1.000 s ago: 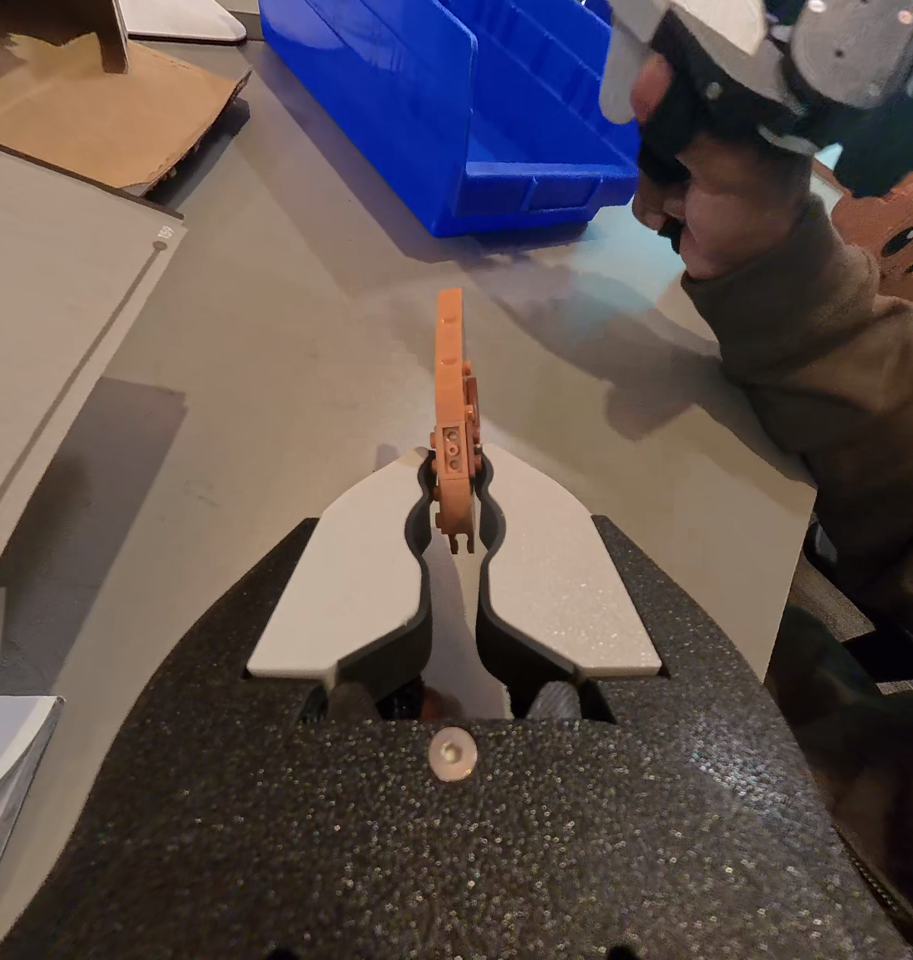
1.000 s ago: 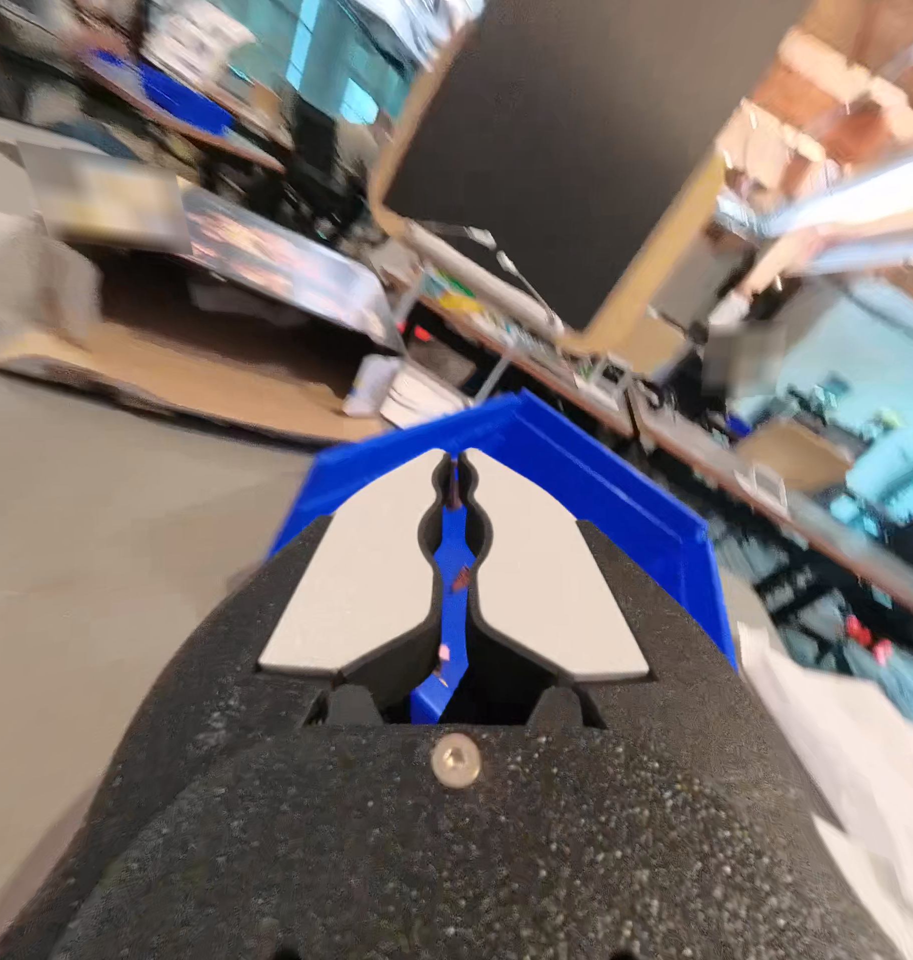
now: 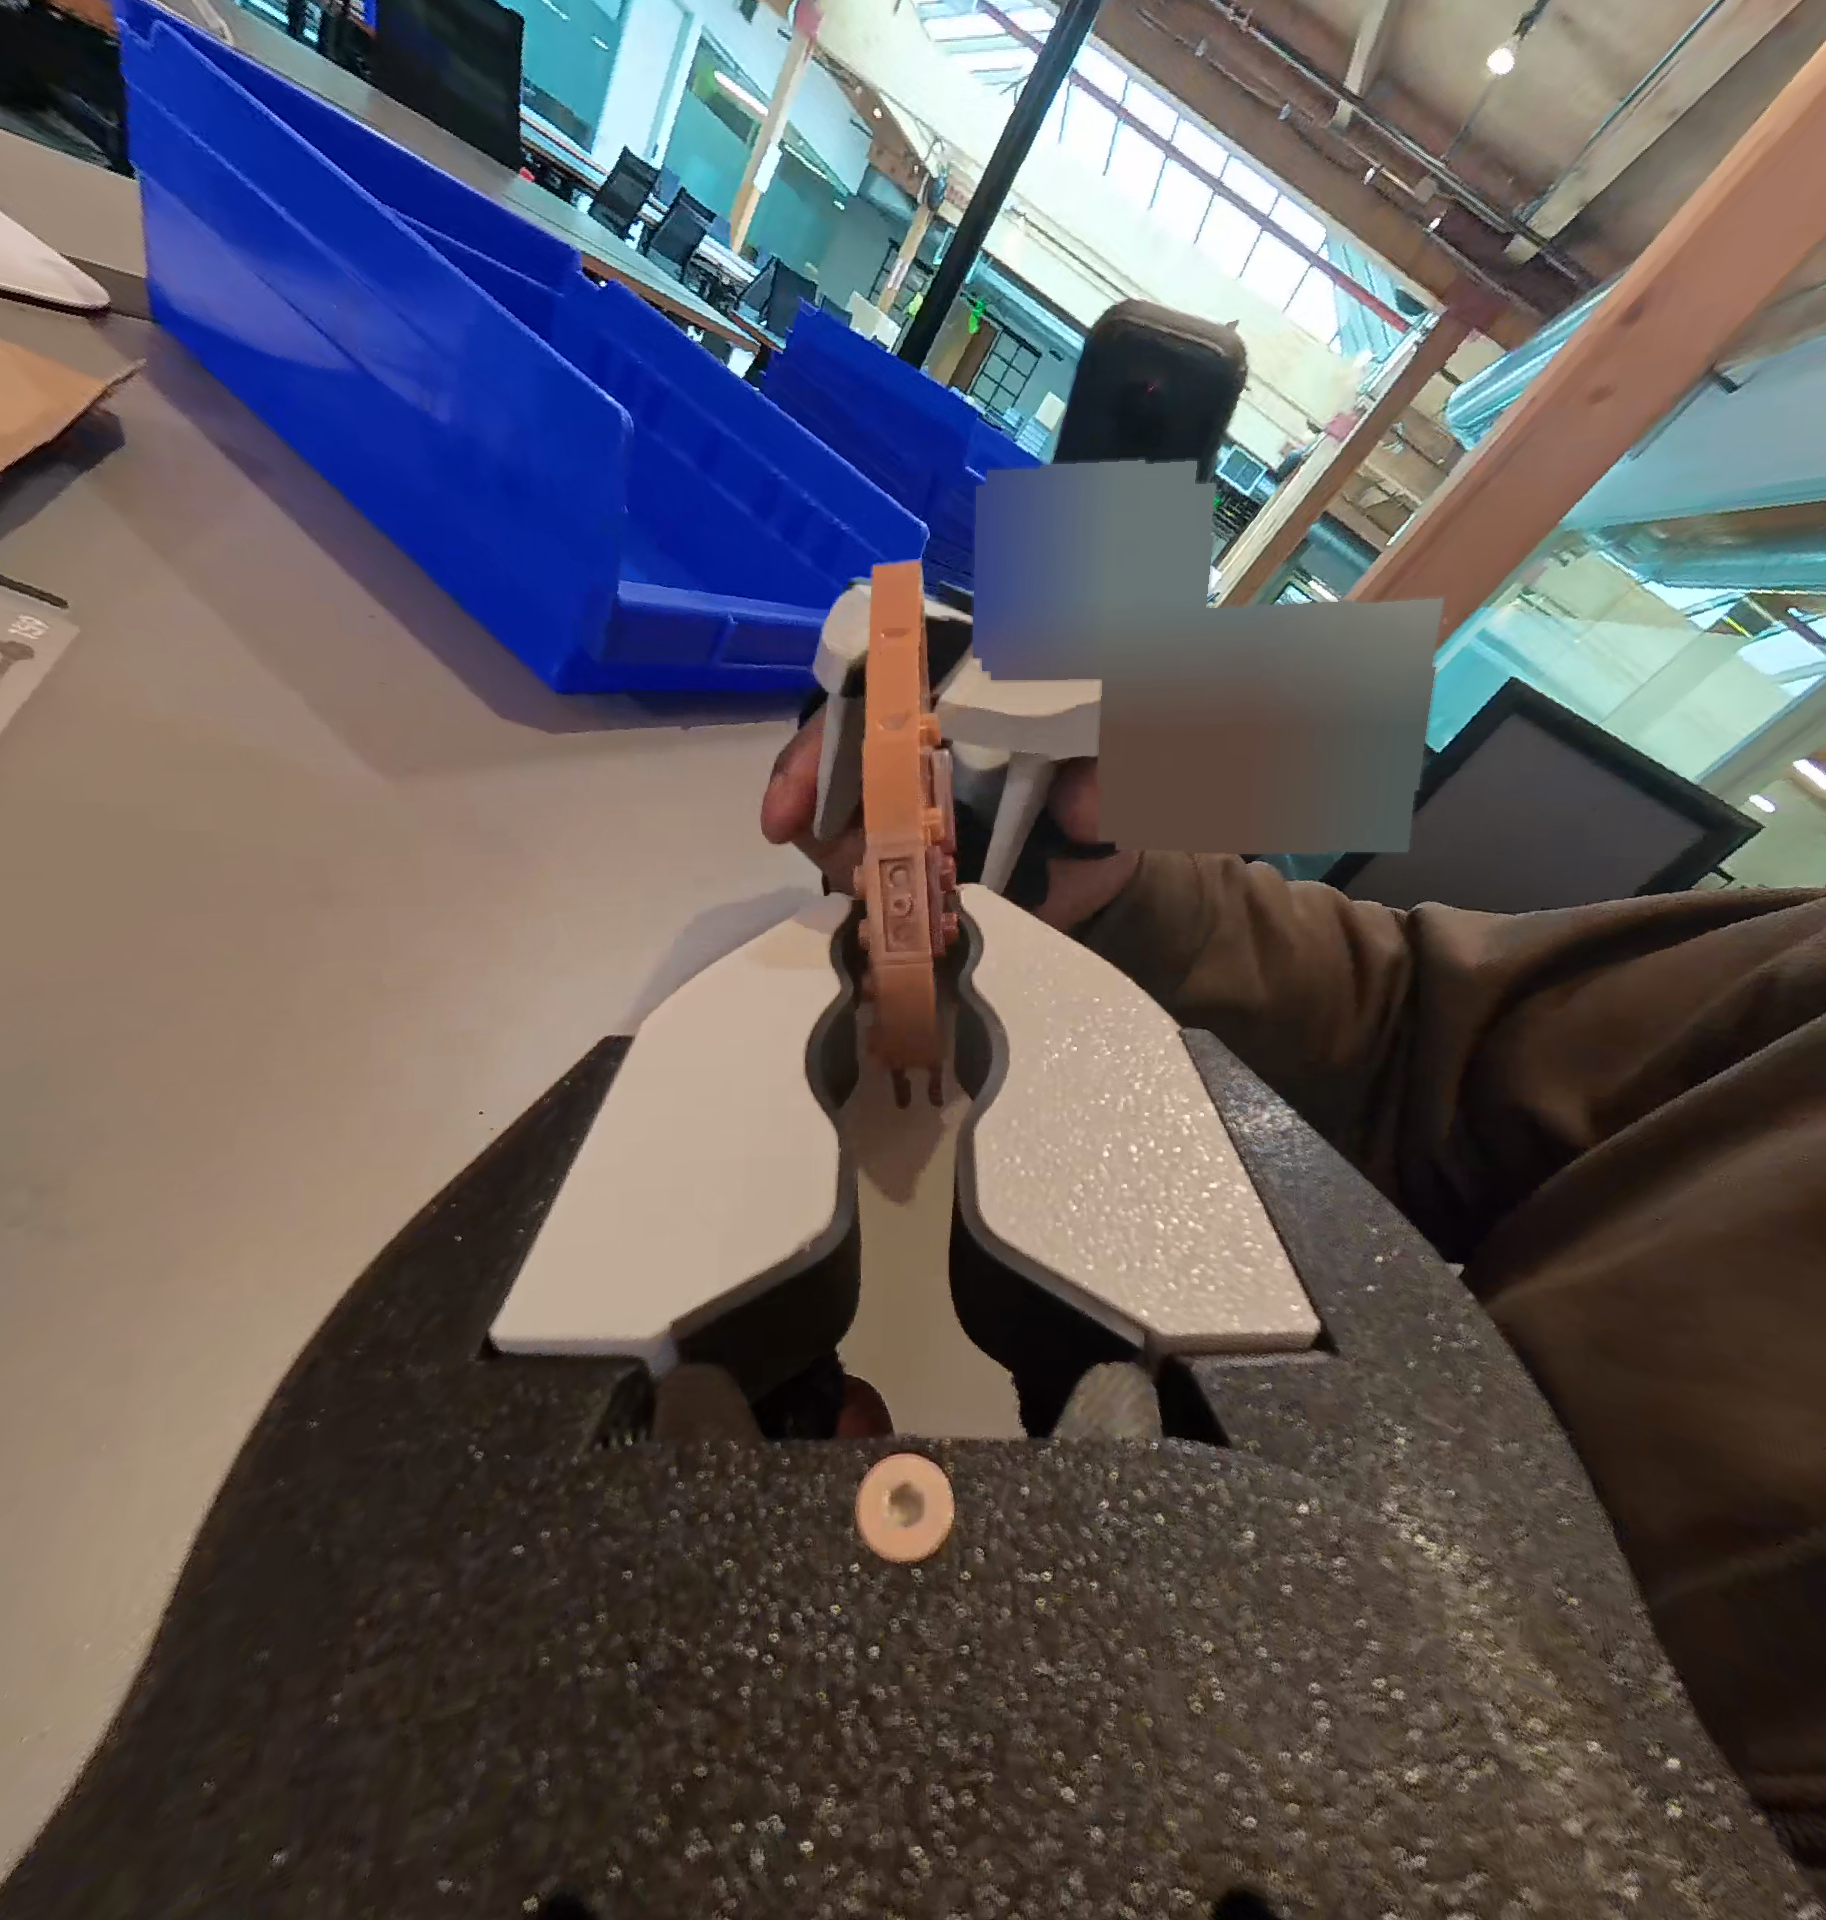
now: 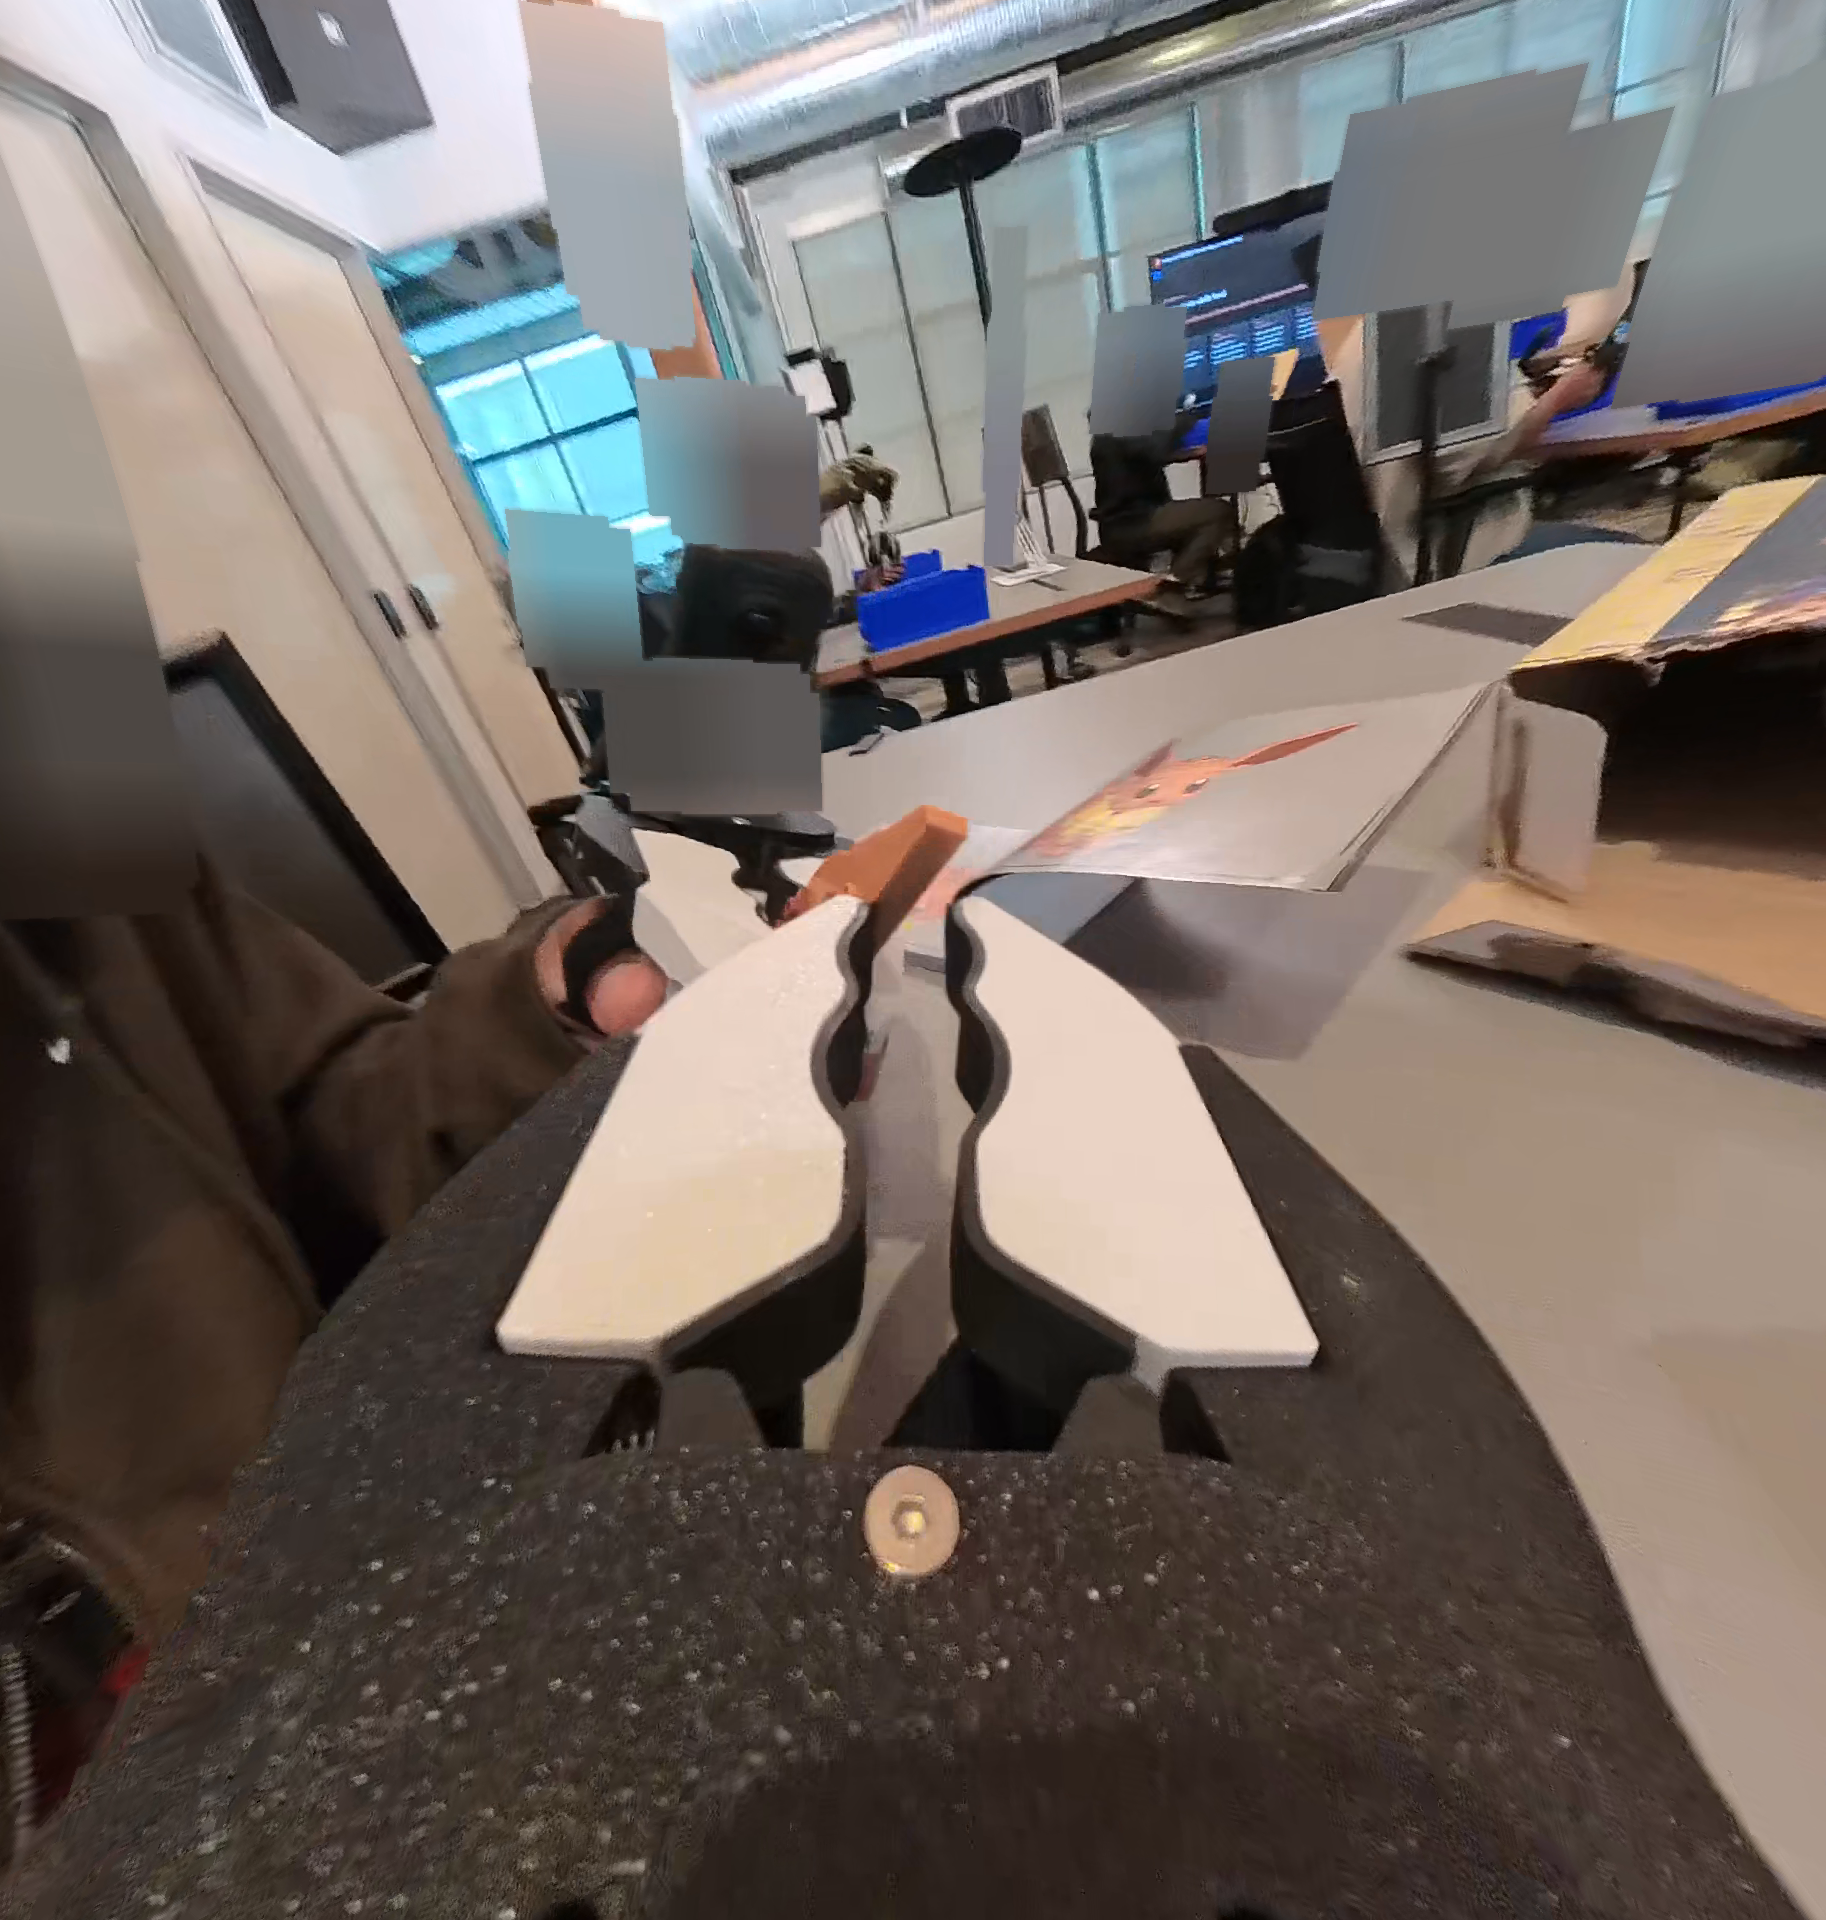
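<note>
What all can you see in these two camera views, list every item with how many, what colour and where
orange brick piece: one, orange with a browner side, clamped upright between the left hand-held gripper's pads
blue bins: at least two, blue, on the grey table behind the piece
cardboard sheet: one, brown, table's far left
open cardboard box: one, brown with printed top, table's right side
illustrated booklet: one, grey with an orange cartoon animal, beside the box
left hand-held gripper: one, black with white fingers, shut on the orange piece
right hand-held gripper: one, same colours, jaws parted around the orange piece's far end
sleeves: olive-brown, both views
</note>
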The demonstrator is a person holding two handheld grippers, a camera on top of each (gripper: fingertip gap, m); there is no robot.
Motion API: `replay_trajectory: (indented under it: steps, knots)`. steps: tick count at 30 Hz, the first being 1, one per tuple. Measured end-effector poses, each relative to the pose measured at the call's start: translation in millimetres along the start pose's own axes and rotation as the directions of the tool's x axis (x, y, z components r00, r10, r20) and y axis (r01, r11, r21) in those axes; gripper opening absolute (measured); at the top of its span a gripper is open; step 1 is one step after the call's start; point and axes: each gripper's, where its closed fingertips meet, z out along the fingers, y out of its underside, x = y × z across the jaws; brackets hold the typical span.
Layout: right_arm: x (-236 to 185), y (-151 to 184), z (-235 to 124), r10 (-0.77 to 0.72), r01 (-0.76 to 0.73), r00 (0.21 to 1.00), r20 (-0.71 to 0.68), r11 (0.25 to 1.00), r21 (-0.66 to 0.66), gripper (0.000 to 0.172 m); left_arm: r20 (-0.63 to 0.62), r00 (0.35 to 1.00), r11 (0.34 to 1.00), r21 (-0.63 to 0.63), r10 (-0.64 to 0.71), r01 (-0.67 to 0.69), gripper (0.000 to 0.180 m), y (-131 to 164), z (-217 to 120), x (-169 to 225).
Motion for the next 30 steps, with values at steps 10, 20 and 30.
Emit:
replay_trajectory:
  steps: [10, 20, 30]
  knots:
    - [-4, 0, 0, 0.062, -0.062, 0.997, 0.047, 0.998, 0.002, 0.012, 0.009, 1.0, 0.999, -0.033, 0.014, -0.014, 0.014, 6, 4, 1]
    - [11, 13, 6, 0.016, -0.025, 0.995, -0.103, 0.996, -0.087, 0.014, 0.36, 0.888, 0.958, -0.085, 0.286, -0.274, 0.014, -1, 0, -30]
    - [25, 17, 16, 0.131, -0.153, 0.945, -0.301, 0.987, -0.05, 0.014, 0.625, 0.687, 0.924, -0.17, 0.371, -0.344, 0.014, -8, -10, -58]
